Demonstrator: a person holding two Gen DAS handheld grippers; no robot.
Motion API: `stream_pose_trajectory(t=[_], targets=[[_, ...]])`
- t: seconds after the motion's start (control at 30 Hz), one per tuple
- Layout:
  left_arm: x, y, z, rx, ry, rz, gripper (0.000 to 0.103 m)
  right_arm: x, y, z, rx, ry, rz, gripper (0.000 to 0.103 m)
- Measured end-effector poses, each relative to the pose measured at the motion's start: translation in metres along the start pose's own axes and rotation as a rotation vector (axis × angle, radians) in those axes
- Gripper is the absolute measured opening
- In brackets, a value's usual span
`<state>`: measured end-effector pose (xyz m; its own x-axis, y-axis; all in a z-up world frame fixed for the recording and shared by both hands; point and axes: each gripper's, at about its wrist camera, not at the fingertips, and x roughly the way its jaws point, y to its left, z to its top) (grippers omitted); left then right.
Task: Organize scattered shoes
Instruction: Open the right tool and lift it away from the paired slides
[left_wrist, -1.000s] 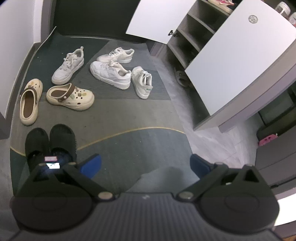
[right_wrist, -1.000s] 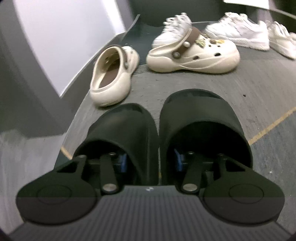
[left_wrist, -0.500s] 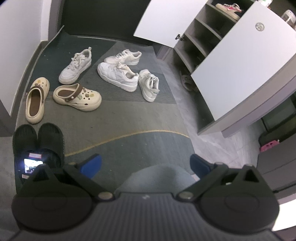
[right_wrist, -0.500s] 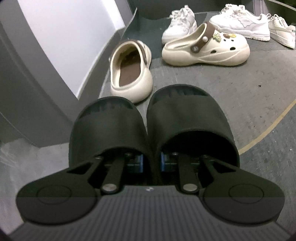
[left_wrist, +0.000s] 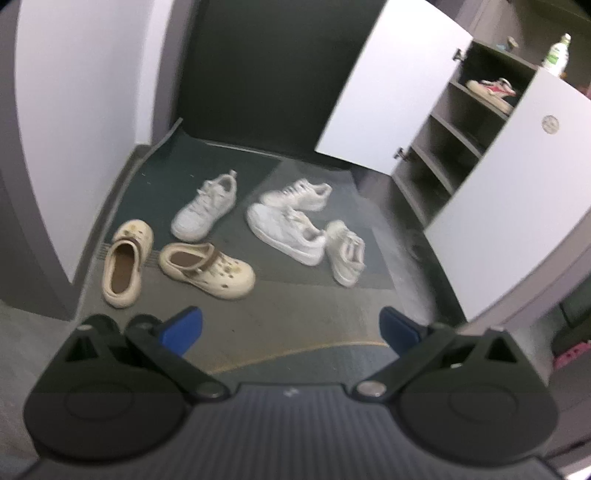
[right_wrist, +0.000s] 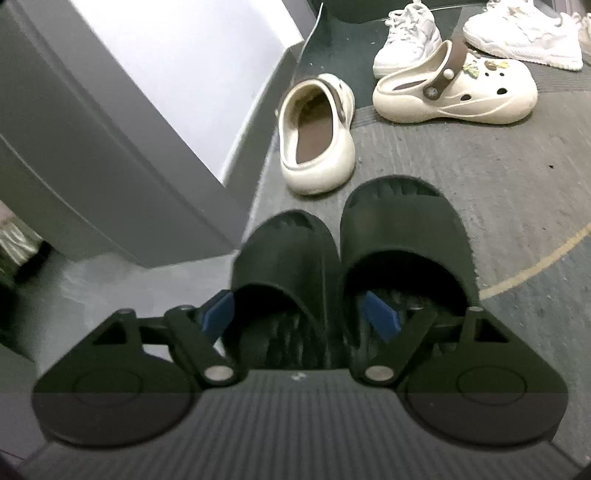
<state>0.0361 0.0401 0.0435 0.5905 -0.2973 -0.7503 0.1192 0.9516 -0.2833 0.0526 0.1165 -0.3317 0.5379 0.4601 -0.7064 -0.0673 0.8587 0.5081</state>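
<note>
In the left wrist view, the left hand-held gripper is held high above the floor mat with its blue fingers spread wide apart and nothing between them. Beyond it, a pair of cream clogs is seen on the mat, and past the clogs four white sneakers lie scattered at differing angles. To the right of the sneakers a shoe cabinet stands with both white doors swung open; a pink-and-white shoe rests on its top shelf, and a bottle stands on the cabinet top. None of this cabinet is visible from the other camera.

In the right wrist view, the right hand-held gripper is lowered close to the floor, at the heels of a pair of black slides set side by side at the mat's near edge. Its fingers are parted: one lies at the outer side of the left slide, the other inside the right slide. Whether the slides are touched cannot be told. Just beyond the slides the clogs are seen, and a grey wall corner rises to their left.
</note>
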Motion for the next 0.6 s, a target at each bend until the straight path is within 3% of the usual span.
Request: stream_pose_trajectory(t=[0.23, 0.4, 0.43, 0.47, 0.53, 0.6], targets=[[-0.015, 0.013, 0.018, 0.021, -0.093, 0.062, 0.103, -0.088, -0.046, 0.065, 0.022, -0.062, -0.048, 0.084], [-0.032, 0.027, 0.024, 0.022, -0.121, 0.067, 0.103, -0.156, -0.065, 0.108, -0.077, -0.062, -0.111, 0.086], [-0.034, 0.031, 0.025, 0.018, -0.121, 0.072, 0.103, -0.175, -0.068, 0.119, -0.094, -0.058, -0.130, 0.090], [-0.035, 0.034, 0.026, 0.012, -0.119, 0.075, 0.103, -0.197, -0.070, 0.132, -0.095, -0.061, -0.150, 0.103], [-0.035, 0.040, 0.028, 0.004, -0.109, 0.066, 0.103, -0.249, -0.070, 0.162, -0.051, -0.087, -0.218, 0.103], [-0.032, 0.045, 0.031, 0.012, -0.101, 0.047, 0.103, -0.289, -0.070, 0.184, 0.016, -0.117, -0.207, 0.103]])
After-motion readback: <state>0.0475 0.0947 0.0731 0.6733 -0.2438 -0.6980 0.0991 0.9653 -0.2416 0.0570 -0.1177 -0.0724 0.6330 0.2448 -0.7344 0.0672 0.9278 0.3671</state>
